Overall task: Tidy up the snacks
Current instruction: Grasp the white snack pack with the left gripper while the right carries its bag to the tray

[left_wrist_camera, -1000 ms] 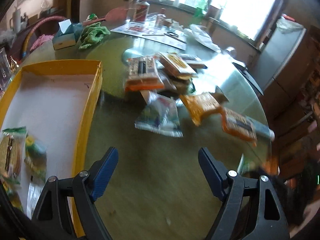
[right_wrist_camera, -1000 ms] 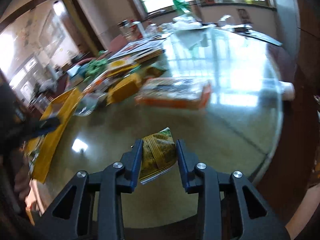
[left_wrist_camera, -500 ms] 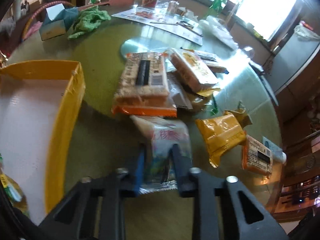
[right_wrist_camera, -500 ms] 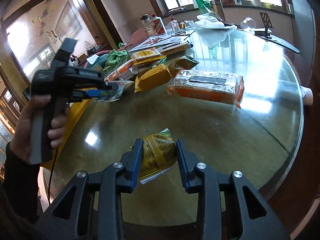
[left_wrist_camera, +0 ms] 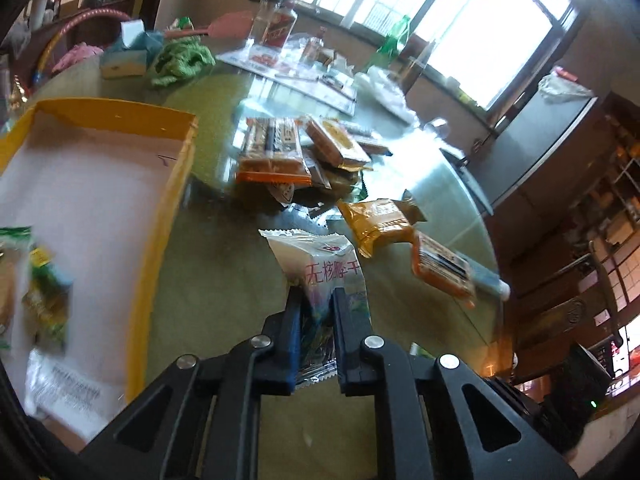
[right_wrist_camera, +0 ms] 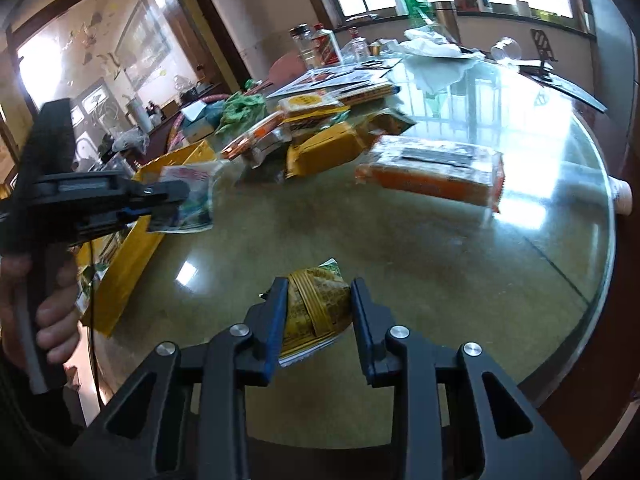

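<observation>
Running along the left of the round glass table [left_wrist_camera: 224,264], the yellow tray [left_wrist_camera: 160,216] shows its near wall just beside the left gripper [left_wrist_camera: 316,300], with bare glass between that wall and the snack pile [left_wrist_camera: 288,152]. Its jaws are nearly closed, clamped on a white snack pouch [left_wrist_camera: 320,256] lifted clear of the glass. Nearer the table's front rim, the right gripper [right_wrist_camera: 318,292] stands wider, pinching a yellow-green snack packet [right_wrist_camera: 316,300], open glass ahead up to the orange pack [right_wrist_camera: 432,176].
</observation>
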### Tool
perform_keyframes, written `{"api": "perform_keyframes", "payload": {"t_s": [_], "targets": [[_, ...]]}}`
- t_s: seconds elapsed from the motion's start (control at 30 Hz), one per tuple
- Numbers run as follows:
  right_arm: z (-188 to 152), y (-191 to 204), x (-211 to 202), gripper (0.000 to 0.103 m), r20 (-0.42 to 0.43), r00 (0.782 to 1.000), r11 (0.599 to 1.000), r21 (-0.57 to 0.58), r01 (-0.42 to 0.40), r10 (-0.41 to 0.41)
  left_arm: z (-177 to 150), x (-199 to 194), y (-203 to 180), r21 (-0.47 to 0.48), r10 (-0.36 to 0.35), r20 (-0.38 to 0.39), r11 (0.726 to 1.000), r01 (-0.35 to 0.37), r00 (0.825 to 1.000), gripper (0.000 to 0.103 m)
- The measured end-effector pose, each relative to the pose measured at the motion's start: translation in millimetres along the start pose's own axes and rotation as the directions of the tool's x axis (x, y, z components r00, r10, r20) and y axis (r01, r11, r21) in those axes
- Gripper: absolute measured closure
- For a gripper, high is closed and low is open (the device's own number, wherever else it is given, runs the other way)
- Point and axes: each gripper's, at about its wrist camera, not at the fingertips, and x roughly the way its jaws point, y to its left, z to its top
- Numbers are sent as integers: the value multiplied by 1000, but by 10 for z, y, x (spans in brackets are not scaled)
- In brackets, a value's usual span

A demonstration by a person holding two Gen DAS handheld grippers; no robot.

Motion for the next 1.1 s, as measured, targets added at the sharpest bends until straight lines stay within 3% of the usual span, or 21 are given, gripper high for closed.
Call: {"api": "perform_keyframes", "payload": {"t_s": [0.1, 0.27, 0.6, 0.73, 0.9, 1.1], "targets": [[-2, 134, 34, 71, -16, 1000, 1000, -29, -7, 7, -82, -281, 94, -24, -34, 39, 999, 35, 999, 91], [46, 374, 50, 71, -18, 997, 996, -58, -72, 71, -155, -667, 322, -60, -34, 103, 997, 41, 994, 91], [271, 1017, 200, 71, -37, 979, 971, -126, -203, 199, -80, -1202, 1054, -186, 34, 218, 983, 7, 975, 91], [432, 1341, 325, 71, -44, 970, 958, -153, -243, 239, 81, -1230, 1344, -229, 72, 229, 973, -18, 971, 91], [686, 1758, 620, 71, -64, 962, 947, -168, -273, 266, 308, -1100, 1723, -293, 76, 198, 956, -15, 977, 91], [938, 2196, 1063, 71, -104, 967, 944, -214, -251, 234, 505, -847, 2023, -339, 93, 147, 940, -38, 985, 91]]}}
